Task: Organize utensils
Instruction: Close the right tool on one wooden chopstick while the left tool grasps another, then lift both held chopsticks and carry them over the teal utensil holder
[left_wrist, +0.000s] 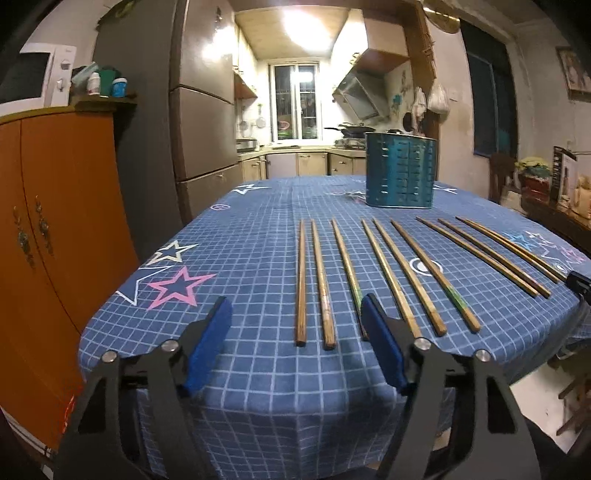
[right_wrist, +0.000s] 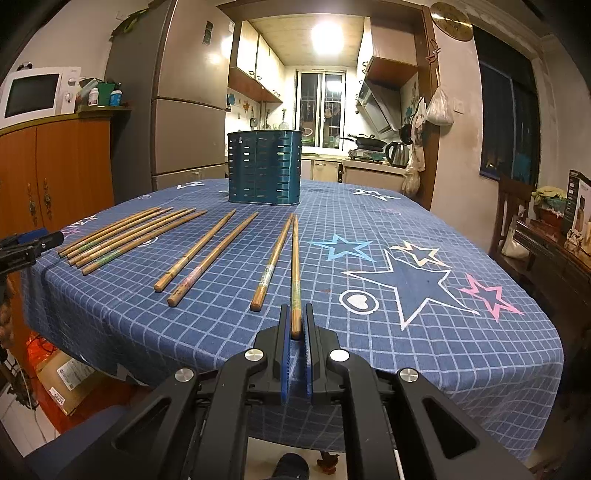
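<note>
- Barely begun — nine wooden chopsticks lie on the tablecloth (left_wrist: 258, 369) and the teal slotted holder (right_wrist: 264, 170) at the far side shows nothing sticking out of its top, though its inside is hidden from both views.
- The right gripper (right_wrist: 295, 332) is pinched narrow on the near end of the rightmost chopstick (right_wrist: 295, 266); that stick lies along the cloth, its far tip beside its neighbour's (right_wrist: 271, 262), so I judge it gripped but not yet lifted.
- The left gripper (left_wrist: 295, 314) stands fairly wide and holds nothing; the near ends of the leftmost pair (left_wrist: 301, 284) lie between its blue pads without touching them.
- Left to do: all nine sticks into the holder, by my reading.
- Room to move — the cloth between the row of sticks and the holder is bare, so the path forward is open; to the right of the gripped stick the cloth holds only printed stars.
- Edges: the sticks' near ends lie close to the table's front edge, where the cloth drops away under both grippers; a stick dragged backward could slide off.
</note>
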